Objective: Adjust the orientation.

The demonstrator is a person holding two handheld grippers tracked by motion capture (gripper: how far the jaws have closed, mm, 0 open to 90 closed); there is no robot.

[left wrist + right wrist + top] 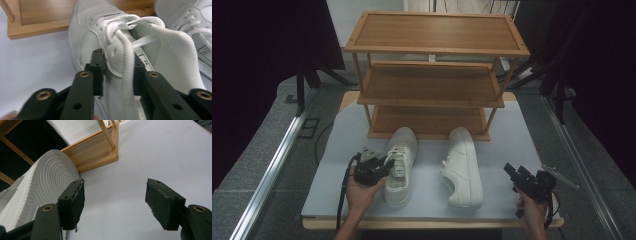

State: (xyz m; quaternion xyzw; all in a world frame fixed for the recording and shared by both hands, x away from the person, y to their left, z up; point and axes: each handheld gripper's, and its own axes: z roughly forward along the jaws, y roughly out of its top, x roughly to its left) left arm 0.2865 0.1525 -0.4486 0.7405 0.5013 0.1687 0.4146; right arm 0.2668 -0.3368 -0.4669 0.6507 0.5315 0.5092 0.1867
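Two white lace-up shoes lie on the pale table top (pixel 512 135) in front of a wooden rack. The left shoe (pixel 401 150) stands upright, toe toward the rack. My left gripper (pixel 387 165) straddles its side wall by the laces (pixel 120 50): one jaw outside, one inside the opening. The pads sit close to the wall, but I see no clear squeeze. The right shoe (pixel 464 167) lies on its side, its ridged sole (pixel 42 185) turned toward my right gripper (pixel 514 172). That gripper (pixel 115 202) is held open over bare table, nothing between its jaws.
The wooden rack (pixel 432 75) has three bare shelves; its bottom shelf (pixel 427 120) sits just behind the shoes' toes. Metal rails (pixel 272 165) run along both sides of the table. The near table edge (pixel 432 222) is close to both hands.
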